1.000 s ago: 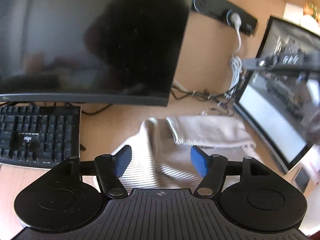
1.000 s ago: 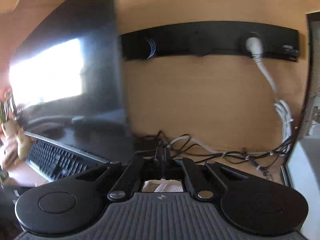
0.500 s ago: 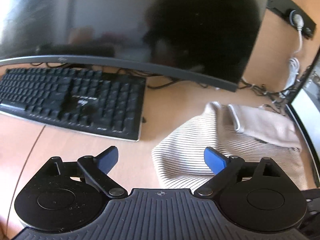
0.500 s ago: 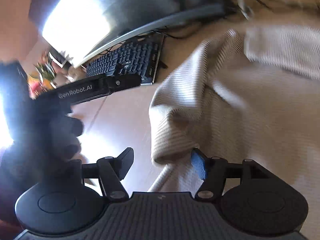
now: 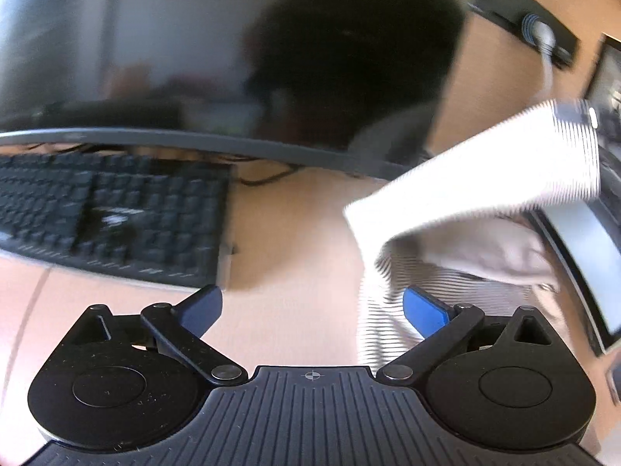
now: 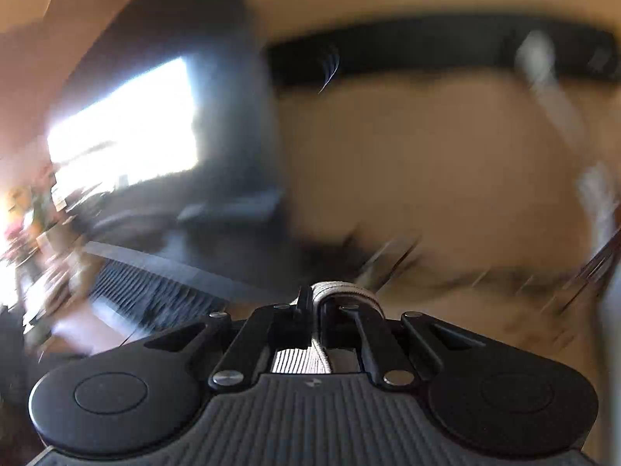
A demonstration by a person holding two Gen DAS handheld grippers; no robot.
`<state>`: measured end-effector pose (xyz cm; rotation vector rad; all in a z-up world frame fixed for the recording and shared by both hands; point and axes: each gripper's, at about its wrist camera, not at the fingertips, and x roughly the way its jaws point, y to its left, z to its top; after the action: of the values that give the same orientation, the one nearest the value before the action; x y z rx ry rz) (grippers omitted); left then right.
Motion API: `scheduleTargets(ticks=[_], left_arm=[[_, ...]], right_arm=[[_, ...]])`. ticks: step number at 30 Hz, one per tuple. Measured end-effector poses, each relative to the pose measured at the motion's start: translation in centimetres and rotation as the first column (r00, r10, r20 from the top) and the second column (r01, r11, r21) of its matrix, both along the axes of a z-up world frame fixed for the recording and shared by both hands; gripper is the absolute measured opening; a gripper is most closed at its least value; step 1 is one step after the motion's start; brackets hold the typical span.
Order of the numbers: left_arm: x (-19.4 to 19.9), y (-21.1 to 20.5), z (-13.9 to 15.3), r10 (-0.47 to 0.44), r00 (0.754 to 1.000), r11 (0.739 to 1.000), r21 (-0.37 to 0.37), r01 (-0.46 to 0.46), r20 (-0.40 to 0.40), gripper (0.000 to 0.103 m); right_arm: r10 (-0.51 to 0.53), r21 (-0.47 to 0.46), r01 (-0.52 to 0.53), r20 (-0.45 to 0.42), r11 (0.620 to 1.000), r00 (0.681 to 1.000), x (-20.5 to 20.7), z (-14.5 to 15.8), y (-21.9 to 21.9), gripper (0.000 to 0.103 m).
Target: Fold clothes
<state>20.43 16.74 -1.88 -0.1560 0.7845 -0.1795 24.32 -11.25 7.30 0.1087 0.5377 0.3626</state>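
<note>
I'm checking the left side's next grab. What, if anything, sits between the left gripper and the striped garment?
Nothing visible. The open left gripper hovers over bare desk, and the striped garment already reaches its right finger. The keyboard lies off to the left.

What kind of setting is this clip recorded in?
Most likely an office or home computer desk, not a laundry area: a large dark monitor stands over a black keyboard on a wooden desktop, with a wall-mounted power strip behind. The striped garment lies among them.
</note>
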Motion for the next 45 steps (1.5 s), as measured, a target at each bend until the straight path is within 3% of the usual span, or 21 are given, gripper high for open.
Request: scheduleTargets(ticks=[2, 4, 7, 10, 15, 17, 19, 21, 23, 25, 29, 31, 33, 35, 36, 41, 45], left_arm=[[0.6, -1.5, -0.1, -0.059, 0.998, 0.998, -0.011, 0.059, 0.008, 0.102], [1.1, -3.1, 0.0, -0.121, 0.992, 0.993, -0.009, 0.122, 0.019, 0.103], [1.9, -5.7, -0.1, -0.217, 0.976, 0.976, 0.007, 0.217, 0.032, 0.103], [2.9, -8.2, -0.6, -0.280, 0.960, 0.960, 0.027, 0.279, 0.012, 0.103], [4.2, -10.8, -1.0, -0.345, 0.939, 0.939, 0.011, 0.345, 0.003, 0.103], [4.9, -11.8, -1.1, -0.362, 0.932, 0.932, -0.001, 0.362, 0.013, 0.103], [5.9, -12.8, -1.2, -0.378, 0.925, 0.926, -0.010, 0.378, 0.026, 0.103], [6.8, -13.7, -1.6, -0.386, 0.922, 0.922, -0.014, 0.387, 0.038, 0.103], [7.9, -14.4, -2.2, -0.384, 0.922, 0.923, -0.012, 0.385, 0.041, 0.103], [8.9, -14.6, -3.3, -0.373, 0.927, 0.928, 0.003, 0.374, 0.025, 0.103], [10.6, -13.9, -5.9, -0.332, 0.943, 0.943, 0.014, 0.332, -0.017, 0.103], [10.9, -13.0, -6.7, -0.313, 0.950, 0.950, -0.007, 0.313, -0.012, 0.103], [10.8, -12.5, -7.0, -0.311, 0.950, 0.950, -0.027, 0.312, 0.009, 0.103], [10.8, -12.3, -7.3, -0.308, 0.951, 0.951, -0.036, 0.308, 0.027, 0.103], [10.6, -12.4, -7.4, -0.309, 0.950, 0.950, -0.023, 0.310, 0.039, 0.103], [9.5, -12.7, -7.7, -0.310, 0.948, 0.951, 0.032, 0.308, 0.073, 0.103], [10.2, -12.3, -6.8, -0.265, 0.964, 0.963, -0.039, 0.266, 0.025, 0.103]], right_arm=[[-0.049, -0.042, 0.051, 0.041, 0.998, 0.998, 1.0, 1.4, -2.2, 0.003], [-0.092, -0.113, 0.097, 0.048, 0.989, 0.995, 1.7, 1.0, -3.9, 0.003], [-0.165, -0.193, 0.158, -0.021, 0.968, 0.986, 2.8, -2.2, -5.8, 0.004], [-0.270, -0.235, 0.237, -0.120, 0.943, 0.955, 3.5, -6.4, -7.9, 0.005], [-0.374, -0.241, 0.325, -0.197, 0.915, 0.906, 2.5, -10.8, -9.7, 0.023], [-0.381, -0.208, 0.343, -0.182, 0.916, 0.907, 1.8, -10.5, -9.8, 0.035], [-0.372, -0.152, 0.350, -0.150, 0.924, 0.916, 1.2, -9.7, -9.9, 0.039], [-0.337, -0.078, 0.328, -0.166, 0.941, 0.927, 1.3, -10.2, -9.6, 0.045], [-0.300, -0.003, 0.305, -0.180, 0.952, 0.937, 1.4, -10.7, -9.4, 0.057], [-0.265, 0.067, 0.282, -0.193, 0.957, 0.945, 1.6, -11.3, -9.2, 0.058], [-0.296, 0.069, 0.335, -0.329, 0.940, 0.897, 2.4, -16.7, -9.9, 0.056], [-0.294, 0.113, 0.341, -0.309, 0.933, 0.905, 2.0, -17.1, -10.3, 0.057], [-0.263, 0.161, 0.327, -0.323, 0.931, 0.909, 2.4, -17.2, -10.4, 0.070], [-0.216, 0.222, 0.300, -0.337, 0.928, 0.916, 2.9, -17.4, -10.5, 0.098], [-0.194, 0.232, 0.283, -0.342, 0.931, 0.920, 3.3, -17.6, -10.3, 0.103], [-0.200, 0.161, 0.272, -0.360, 0.949, 0.911, 4.2, -17.6, -8.7, 0.103], [-0.159, 0.204, 0.273, -0.446, 0.940, 0.881, 5.2, -17.1, -9.8, 0.103]])
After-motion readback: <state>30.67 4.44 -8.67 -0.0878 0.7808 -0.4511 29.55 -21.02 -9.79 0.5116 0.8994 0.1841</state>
